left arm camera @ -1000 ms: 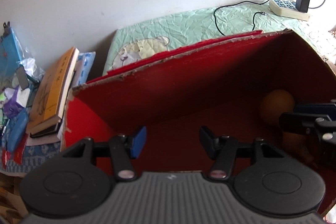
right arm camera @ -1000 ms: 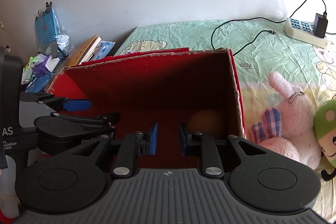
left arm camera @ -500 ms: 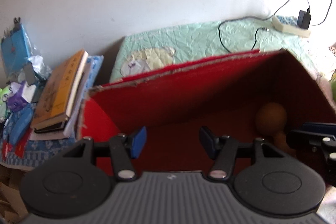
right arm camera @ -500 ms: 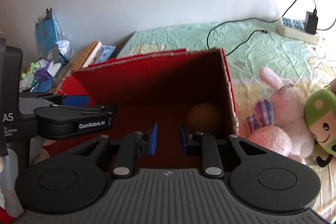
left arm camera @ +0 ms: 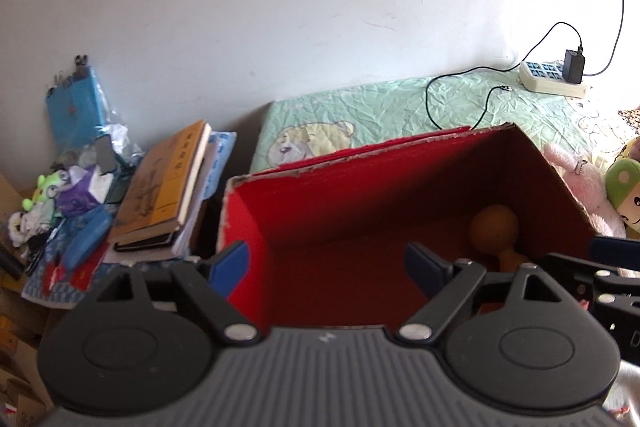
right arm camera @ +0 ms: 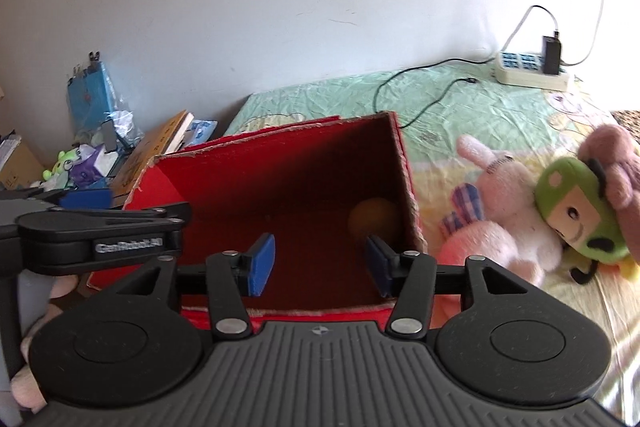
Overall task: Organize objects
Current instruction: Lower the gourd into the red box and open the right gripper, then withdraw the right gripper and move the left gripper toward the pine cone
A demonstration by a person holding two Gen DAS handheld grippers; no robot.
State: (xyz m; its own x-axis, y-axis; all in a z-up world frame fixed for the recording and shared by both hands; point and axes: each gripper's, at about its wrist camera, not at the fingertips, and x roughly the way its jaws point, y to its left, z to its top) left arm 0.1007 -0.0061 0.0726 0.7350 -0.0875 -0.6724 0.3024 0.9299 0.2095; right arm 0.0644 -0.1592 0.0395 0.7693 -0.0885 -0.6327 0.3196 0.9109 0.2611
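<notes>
A red cardboard box (left arm camera: 360,187) (right arm camera: 280,171) stands open on the bed. A brown round toy (left arm camera: 494,227) (right arm camera: 374,221) lies in its right corner. My left gripper (left arm camera: 326,267) is open and empty above the box's near left part. My right gripper (right arm camera: 318,263) is open and empty above the box's near edge, close to the brown toy. A pink plush rabbit (right arm camera: 500,211) and a green-headed plush doll (right arm camera: 576,211) lie on the bed to the right of the box. The left gripper's side shows at the left of the right wrist view (right arm camera: 100,239).
A stack of books (left arm camera: 168,187) and a clutter of small items (left arm camera: 72,195) lie left of the box. A power strip with a charger (right arm camera: 532,71) and a black cable (right arm camera: 420,91) lie on the green sheet (left arm camera: 380,107) by the wall.
Both grippers have risen and pulled back from the box. My right gripper has opened from nearly shut. The left gripper's jaws have opened wider.
</notes>
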